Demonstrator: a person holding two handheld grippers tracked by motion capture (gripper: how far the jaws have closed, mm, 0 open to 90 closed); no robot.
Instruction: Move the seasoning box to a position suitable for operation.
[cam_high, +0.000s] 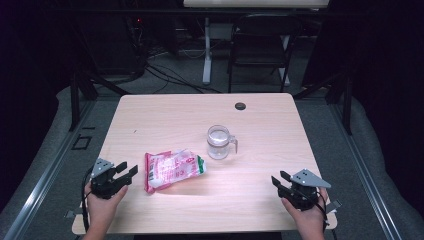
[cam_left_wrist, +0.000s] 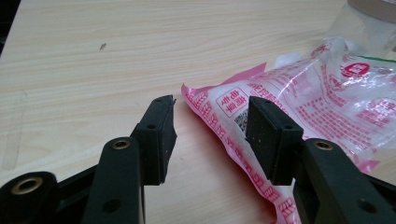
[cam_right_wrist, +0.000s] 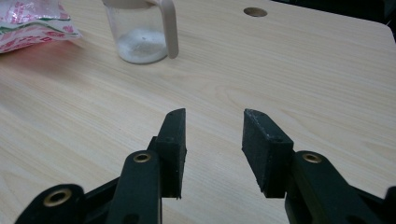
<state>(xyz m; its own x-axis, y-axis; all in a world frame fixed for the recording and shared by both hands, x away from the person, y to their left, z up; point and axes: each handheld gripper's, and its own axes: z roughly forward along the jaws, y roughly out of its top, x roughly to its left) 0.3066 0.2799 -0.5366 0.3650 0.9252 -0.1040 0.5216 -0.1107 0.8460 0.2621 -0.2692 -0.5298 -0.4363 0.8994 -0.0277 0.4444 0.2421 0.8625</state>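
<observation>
A pink and clear plastic bag (cam_high: 172, 170) with red print lies on the wooden table (cam_high: 165, 115), left of centre. Just right of it stands a clear handled jar (cam_high: 219, 142) with some white powder at its bottom. My left gripper (cam_high: 127, 169) rests at the table's front left, open, its jaws just short of the bag's pink sealed edge (cam_left_wrist: 219, 126). Open too, my right gripper (cam_high: 280, 178) sits at the front right, with bare wood between its jaws (cam_right_wrist: 212, 116). In the right gripper view the jar (cam_right_wrist: 140, 32) stands far ahead to the left.
A dark round hole (cam_high: 240, 106) marks the table's far edge. Behind the table are a black chair (cam_high: 260, 45) and a white desk leg (cam_high: 206, 50), with cables on the floor. Metal rails (cam_high: 45, 170) run along both sides of the table.
</observation>
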